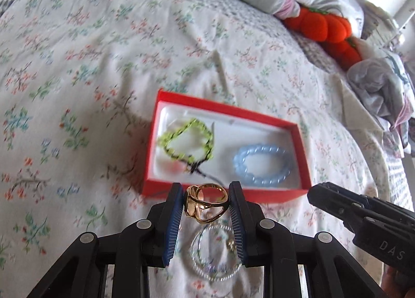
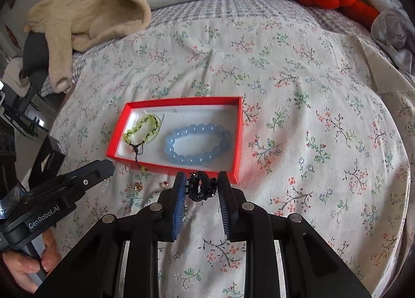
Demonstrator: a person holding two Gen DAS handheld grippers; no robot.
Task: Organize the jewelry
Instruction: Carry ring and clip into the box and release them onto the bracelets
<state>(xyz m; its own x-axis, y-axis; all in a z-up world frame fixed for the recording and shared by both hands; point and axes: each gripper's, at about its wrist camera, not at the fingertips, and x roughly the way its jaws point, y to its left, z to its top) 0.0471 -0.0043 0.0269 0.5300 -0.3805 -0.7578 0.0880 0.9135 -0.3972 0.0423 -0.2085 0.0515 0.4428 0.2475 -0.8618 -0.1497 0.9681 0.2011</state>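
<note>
Gleaming openwork gold ring (image 1: 206, 202), pinched

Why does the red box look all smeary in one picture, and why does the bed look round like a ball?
Left wrist view: the red box and green bracelet are motion-blurred, while the gold ring in the left tongs stays sharper. Right wrist view: crisp; the fisheye lens bulges the bedspread, and the corners go dark.
</note>
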